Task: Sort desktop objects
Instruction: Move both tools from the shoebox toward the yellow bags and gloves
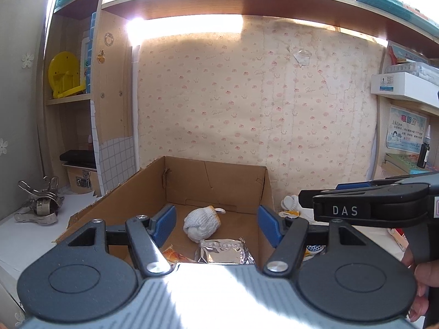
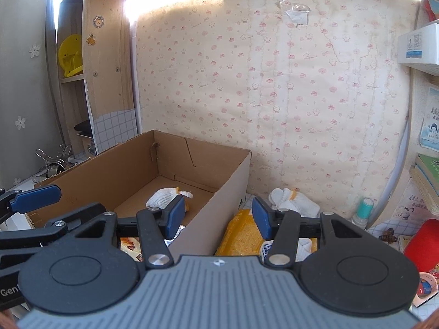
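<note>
An open cardboard box (image 1: 131,197) (image 2: 214,205) stands on the desk. Inside lie a balled white glove (image 1: 202,222) (image 2: 162,198), a silver foil packet (image 1: 223,250) and an orange snack packet (image 1: 172,255). My left gripper (image 1: 216,223) is open and empty, above the box's near end. My right gripper (image 2: 218,216) is open and empty, straddling the box's right wall. Right of the box lie a yellow packet (image 2: 241,235) and a white glove (image 2: 296,201). The right gripper also shows in the left wrist view (image 1: 370,205).
Metal clips (image 1: 41,205) (image 2: 56,161) lie left of the box. A small white bottle with a green cap (image 2: 363,212), a red object (image 2: 424,244) and a tape roll (image 2: 425,288) sit at right. Shelves flank both sides; the papered wall is behind.
</note>
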`<move>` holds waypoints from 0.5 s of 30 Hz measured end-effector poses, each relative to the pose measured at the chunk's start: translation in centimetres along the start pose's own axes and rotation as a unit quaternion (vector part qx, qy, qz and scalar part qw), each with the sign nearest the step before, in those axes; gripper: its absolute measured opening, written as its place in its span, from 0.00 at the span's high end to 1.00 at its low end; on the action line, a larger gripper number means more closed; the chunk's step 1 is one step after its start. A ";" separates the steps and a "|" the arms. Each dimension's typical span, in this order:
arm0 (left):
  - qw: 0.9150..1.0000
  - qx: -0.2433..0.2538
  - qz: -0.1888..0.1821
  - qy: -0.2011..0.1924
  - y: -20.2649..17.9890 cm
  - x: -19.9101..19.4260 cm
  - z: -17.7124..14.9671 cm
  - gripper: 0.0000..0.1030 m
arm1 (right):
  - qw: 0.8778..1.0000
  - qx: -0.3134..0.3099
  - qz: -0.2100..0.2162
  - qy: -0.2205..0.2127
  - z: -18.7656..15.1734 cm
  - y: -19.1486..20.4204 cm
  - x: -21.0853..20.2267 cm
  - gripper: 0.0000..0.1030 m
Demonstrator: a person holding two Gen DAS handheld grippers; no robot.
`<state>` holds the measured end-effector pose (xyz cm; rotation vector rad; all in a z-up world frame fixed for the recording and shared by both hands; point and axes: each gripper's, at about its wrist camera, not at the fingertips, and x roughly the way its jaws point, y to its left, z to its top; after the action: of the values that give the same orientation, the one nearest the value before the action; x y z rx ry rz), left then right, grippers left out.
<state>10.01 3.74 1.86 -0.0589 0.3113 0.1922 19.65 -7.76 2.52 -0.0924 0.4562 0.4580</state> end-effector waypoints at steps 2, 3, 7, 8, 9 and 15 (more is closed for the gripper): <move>1.000 0.003 -0.004 0.000 -0.4 -0.1 0.0 0.33 | 1.000 0.002 -0.004 -0.001 -0.2 -0.5 -0.4 0.48; 1.000 0.004 -0.006 0.000 -0.7 -0.2 -0.1 0.33 | 1.000 0.004 -0.006 -0.001 -0.3 -0.7 -0.5 0.48; 1.000 0.007 -0.014 0.001 -1.7 -0.3 -0.2 0.33 | 1.000 0.007 -0.013 -0.003 -0.7 -1.7 -1.4 0.48; 1.000 0.008 -0.017 0.001 -1.9 -0.3 -0.2 0.33 | 1.000 0.008 -0.015 -0.003 -0.8 -2.0 -1.6 0.48; 1.000 0.009 -0.019 0.002 -2.2 -0.4 -0.3 0.33 | 1.000 0.008 -0.017 -0.003 -0.9 -2.2 -1.7 0.48; 0.999 0.015 -0.031 0.006 -3.7 -0.5 -0.7 0.33 | 0.999 0.017 -0.031 -0.003 -1.7 -3.8 -2.9 0.48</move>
<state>10.06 0.00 1.45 -0.0401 0.3234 0.1250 18.36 -12.67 2.24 -0.0717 0.4548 0.3892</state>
